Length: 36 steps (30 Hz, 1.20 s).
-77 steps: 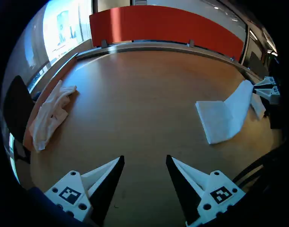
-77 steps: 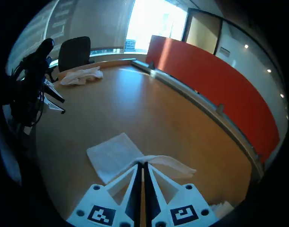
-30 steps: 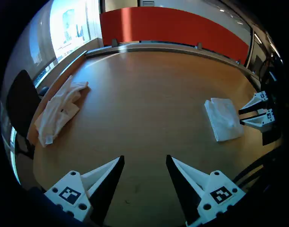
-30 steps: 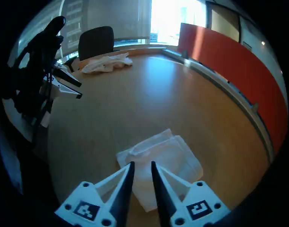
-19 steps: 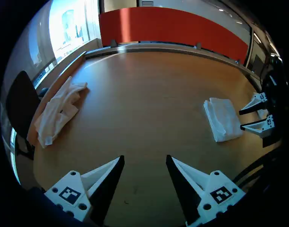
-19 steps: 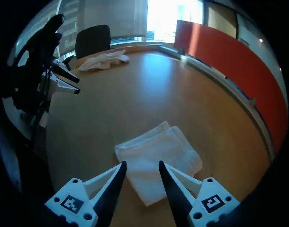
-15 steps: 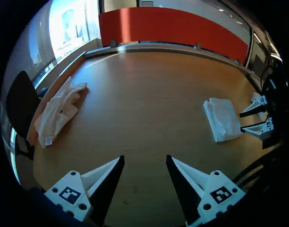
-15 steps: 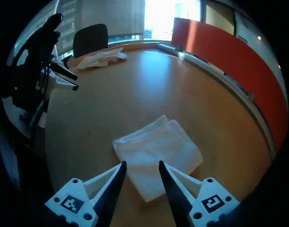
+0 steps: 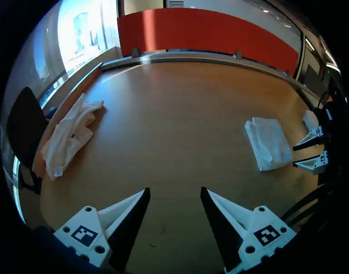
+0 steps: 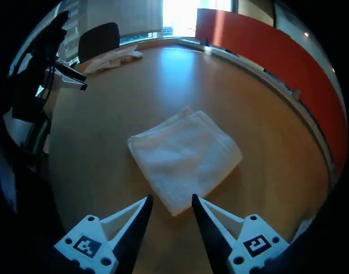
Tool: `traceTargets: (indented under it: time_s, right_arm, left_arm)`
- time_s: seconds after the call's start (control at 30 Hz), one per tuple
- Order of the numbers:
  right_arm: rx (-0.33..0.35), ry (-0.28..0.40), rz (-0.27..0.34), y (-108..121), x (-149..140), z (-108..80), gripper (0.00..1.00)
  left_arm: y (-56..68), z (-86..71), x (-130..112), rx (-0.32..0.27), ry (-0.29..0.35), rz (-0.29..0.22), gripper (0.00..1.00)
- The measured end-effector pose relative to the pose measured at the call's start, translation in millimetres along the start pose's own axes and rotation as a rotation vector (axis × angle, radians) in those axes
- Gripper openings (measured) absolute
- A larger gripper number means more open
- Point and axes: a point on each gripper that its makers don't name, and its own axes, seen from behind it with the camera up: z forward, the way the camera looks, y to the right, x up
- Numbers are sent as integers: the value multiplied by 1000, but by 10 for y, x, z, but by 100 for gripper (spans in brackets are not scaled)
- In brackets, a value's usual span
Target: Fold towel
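Left gripper view: your left gripper (image 9: 174,201) holds nothing, fingers wide, over the table (image 9: 174,114). The folded towel (image 9: 269,144) lies flat by the edge next to the right gripper (image 9: 294,155). A crumpled cloth (image 9: 69,132) lies along the opposite edge.

Right gripper view: your right fingers are wide and empty, with the towel's near corner showing between their tips.

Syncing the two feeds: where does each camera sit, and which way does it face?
Left gripper view: rides the open left gripper, low over the wooden table, facing the red partition; the right gripper shows far right.
Right gripper view: rides the open right gripper, angled down at the folded towel; the left gripper shows at left.
Shared: folded towel, crumpled towel, table, partition.
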Motion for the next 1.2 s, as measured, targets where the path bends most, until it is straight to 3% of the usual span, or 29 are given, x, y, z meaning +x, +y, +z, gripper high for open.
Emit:
traceTargets:
  time_s: [0.27,0.47,0.67,0.83,1.2]
  right_arm:
    - [0,-34,13,-17,-176,71,61]
    - [-5,-48,32,-11,-249,117,43]
    - [-8,-44,50,0,-246,116,31]
    - [-12,-40,60,6,-245,105,8]
    - [-30,-19,56,42,-140,45,5]
  left_arm:
    - [32,10,-3,-3,-1,1,81]
    - [44,14,-19,-6,-4,3,81]
    - [54,17,-18,-7,-4,1,81]
    - [57,20,-16,-7,-4,2,81]
    - [58,31,-19,-10,-5,3,81]
